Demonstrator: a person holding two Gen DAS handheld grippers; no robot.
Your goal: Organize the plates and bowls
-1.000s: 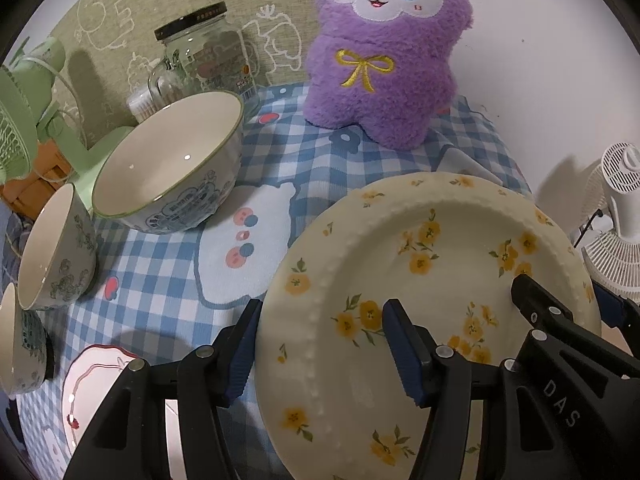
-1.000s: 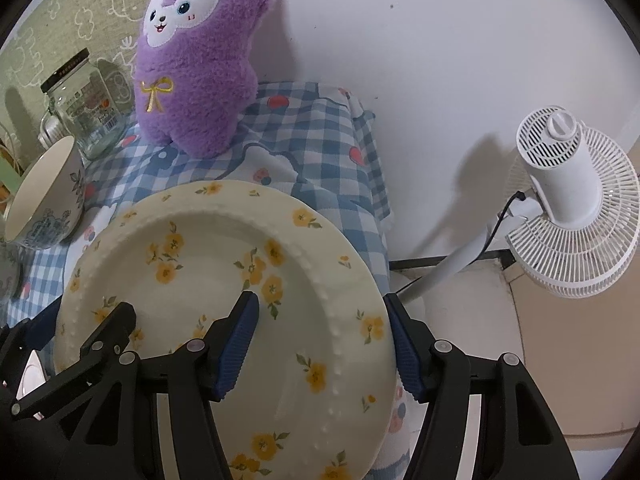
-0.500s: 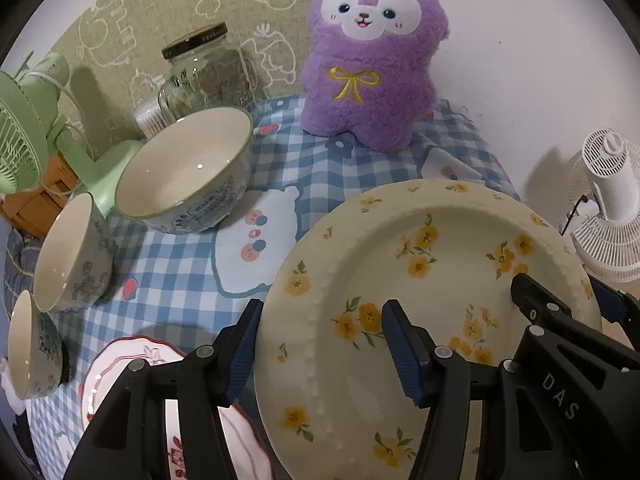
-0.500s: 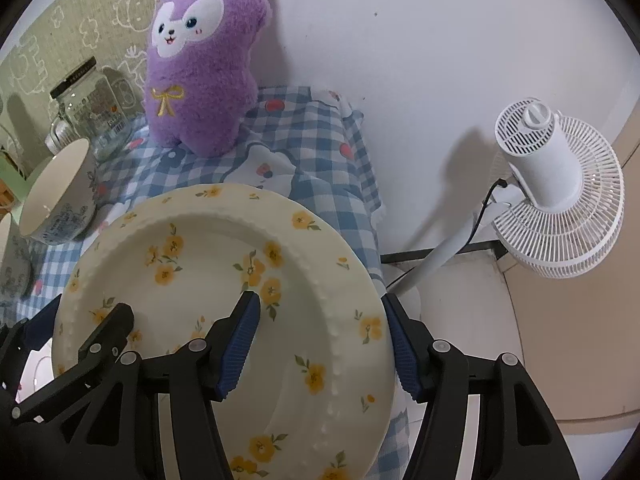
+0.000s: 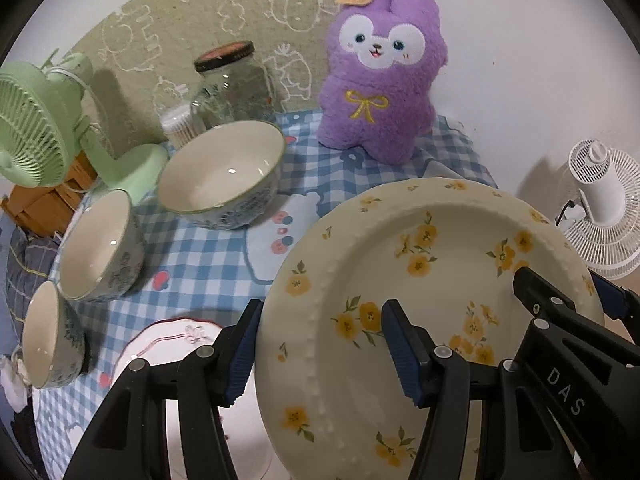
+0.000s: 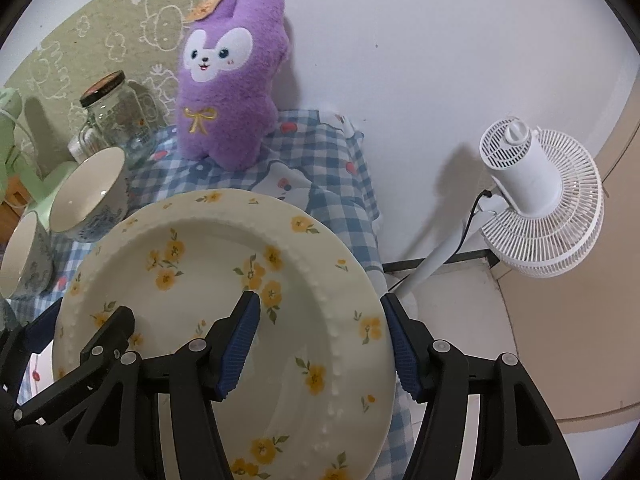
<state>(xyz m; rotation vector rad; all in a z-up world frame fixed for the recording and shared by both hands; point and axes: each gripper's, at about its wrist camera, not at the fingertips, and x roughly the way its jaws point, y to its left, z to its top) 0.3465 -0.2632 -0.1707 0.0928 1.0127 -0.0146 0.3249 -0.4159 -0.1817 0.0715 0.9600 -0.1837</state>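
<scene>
You are holding the yellow-flowered plate [image 5: 424, 280] above the bench [image 5: 208, 256], the left gripper [image 5: 320, 344] and right gripper [image 6: 320, 344] jaws each gripping its rim. Left of it, three bowls [image 5: 220, 176] and a pink-edged plate [image 5: 172, 340] are waiting unstacked.

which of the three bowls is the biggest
The bowl nearest the glass jar, at the back of the row. It is clearly wider than the middle bowl and the smallest bowl.

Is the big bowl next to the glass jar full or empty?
Empty. The big bowl beside the glass jar shows only its bare white inside, with nothing in it.
</scene>
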